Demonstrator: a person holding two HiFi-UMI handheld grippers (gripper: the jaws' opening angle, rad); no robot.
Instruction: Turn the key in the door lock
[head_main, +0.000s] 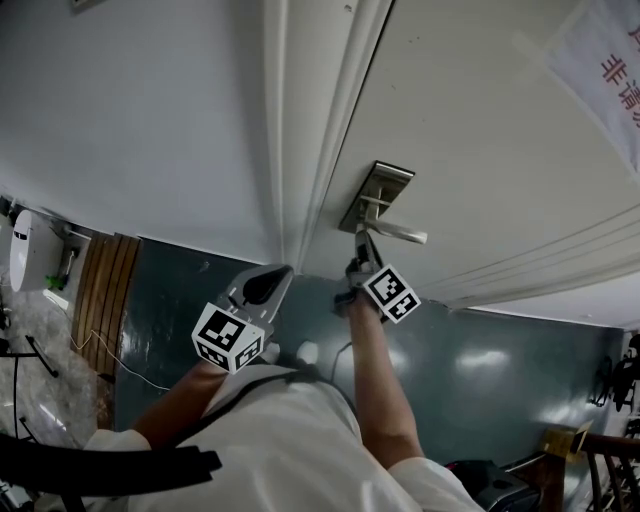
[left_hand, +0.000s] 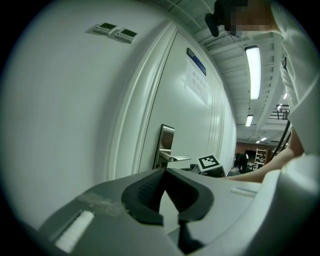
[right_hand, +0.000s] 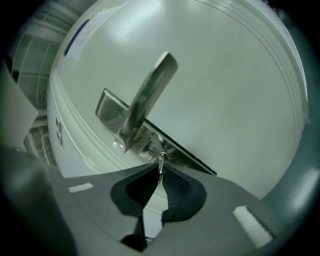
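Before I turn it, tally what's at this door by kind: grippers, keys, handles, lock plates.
grippers: 2, left gripper and right gripper
key: 1
handle: 1
lock plate: 1
total: 5

The white door (head_main: 480, 150) is carrying everything here. A metal lock plate (head_main: 372, 192) is sitting flat on its face, close to the edge by the frame, and a lever handle (head_main: 400, 234) is sticking out from that plate. A small key (right_hand: 161, 161) (only its thin head and ring are showing) is standing in the plate just beside the handle's root. A paper notice (head_main: 600, 70) with red characters is hanging on the door, well apart from the plate. The dark green floor (head_main: 480, 370) is shining with reflections; a slatted wooden panel (head_main: 105, 290) is resting on it at the foot of the wall, a thin pale cable (head_main: 128, 366) trailing near it.
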